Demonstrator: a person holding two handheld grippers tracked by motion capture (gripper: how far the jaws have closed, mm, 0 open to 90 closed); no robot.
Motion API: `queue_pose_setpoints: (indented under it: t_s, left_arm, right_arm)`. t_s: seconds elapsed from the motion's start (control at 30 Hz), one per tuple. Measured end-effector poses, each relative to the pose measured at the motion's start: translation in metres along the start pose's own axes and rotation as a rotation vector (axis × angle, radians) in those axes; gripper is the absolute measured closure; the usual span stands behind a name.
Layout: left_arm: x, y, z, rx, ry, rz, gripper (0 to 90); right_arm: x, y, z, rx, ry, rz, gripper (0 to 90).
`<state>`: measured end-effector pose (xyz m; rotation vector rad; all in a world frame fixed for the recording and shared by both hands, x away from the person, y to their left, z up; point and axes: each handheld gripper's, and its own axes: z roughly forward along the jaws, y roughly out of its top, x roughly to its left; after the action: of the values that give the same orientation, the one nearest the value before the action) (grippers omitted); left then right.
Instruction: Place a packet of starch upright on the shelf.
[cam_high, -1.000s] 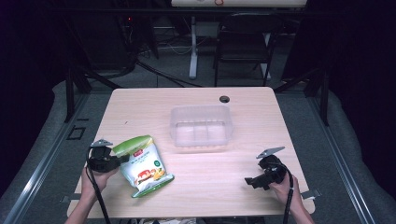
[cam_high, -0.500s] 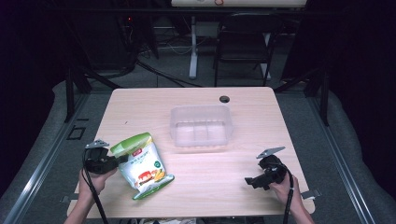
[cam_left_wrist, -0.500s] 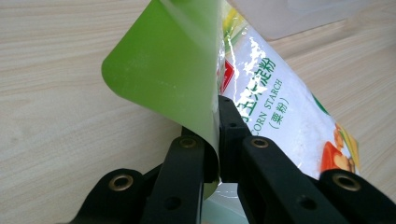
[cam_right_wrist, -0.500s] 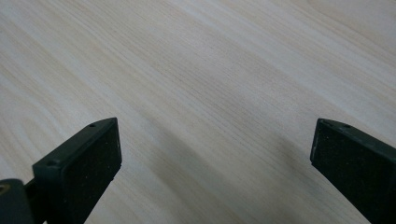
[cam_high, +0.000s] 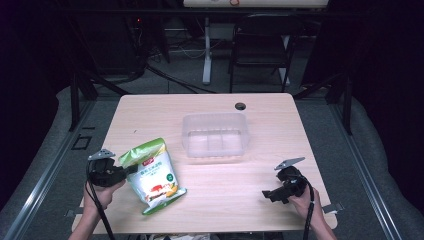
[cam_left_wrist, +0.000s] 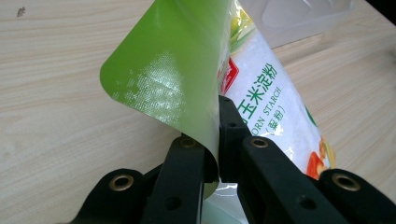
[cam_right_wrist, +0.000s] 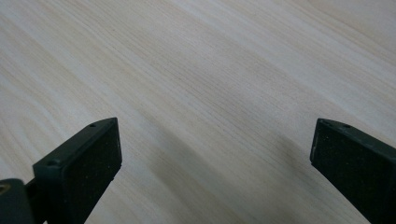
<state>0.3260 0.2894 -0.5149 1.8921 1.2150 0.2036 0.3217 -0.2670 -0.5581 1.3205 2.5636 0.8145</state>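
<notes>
A green and white bag of corn starch (cam_high: 151, 175) lies at the table's front left, its top edge lifted. My left gripper (cam_high: 125, 171) is shut on that green edge. In the left gripper view the green flap (cam_left_wrist: 170, 70) curls up between the two black jaws, which are pressed together on it (cam_left_wrist: 217, 140). My right gripper (cam_high: 268, 194) rests at the front right of the table, open, with nothing between its pads (cam_right_wrist: 84, 163); bare wood lies under it. A clear plastic bin (cam_high: 215, 134) stands empty at the table's middle.
The wooden table (cam_high: 210, 200) has a round cable hole (cam_high: 240, 106) near its far edge. Beyond the table stand a dark chair (cam_high: 260, 45) and a white desk leg (cam_high: 206, 47). Cables trail from both grippers off the front edge.
The left gripper has drawn slightly left and toward the person with the bag's top edge, lifting it. The right gripper has stayed in place.
</notes>
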Motion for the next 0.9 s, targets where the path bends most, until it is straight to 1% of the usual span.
queue_pose_setpoints:
  t_s: [0.17,0.2,0.3,0.37,0.47,0.57,0.67,0.9]
  left_arm:
    - [-0.007,0.004,-0.002,-0.005,-0.005,0.019,89.4]
    - [-0.008,0.005,-0.003,-0.007,-0.010,0.016,89.5]
    - [-0.010,0.006,-0.005,-0.013,-0.017,0.017,89.5]
    - [-0.012,0.008,-0.007,-0.016,-0.018,0.026,89.7]
    - [-0.014,0.009,-0.008,-0.015,-0.018,0.035,89.7]
    - [-0.015,0.010,-0.008,-0.013,-0.022,0.035,89.7]
    - [-0.017,0.011,-0.008,-0.020,-0.025,0.039,89.7]
    - [-0.024,0.016,-0.009,-0.037,-0.033,0.065,89.7]
  right_arm:
    - [0.000,0.000,0.000,0.000,0.003,0.001,1.6]
    - [0.000,0.000,0.000,0.001,0.002,-0.001,1.6]
    - [0.000,0.000,0.000,0.000,-0.001,0.000,1.6]
    - [0.000,0.000,0.000,0.001,0.002,0.002,1.6]
    - [0.000,0.000,0.000,0.002,0.001,0.002,1.7]
    - [0.000,0.000,0.000,0.003,0.000,0.000,1.7]
    - [0.000,0.000,0.000,0.002,0.001,0.001,1.7]
    - [0.000,0.000,0.000,0.001,0.000,0.001,1.7]
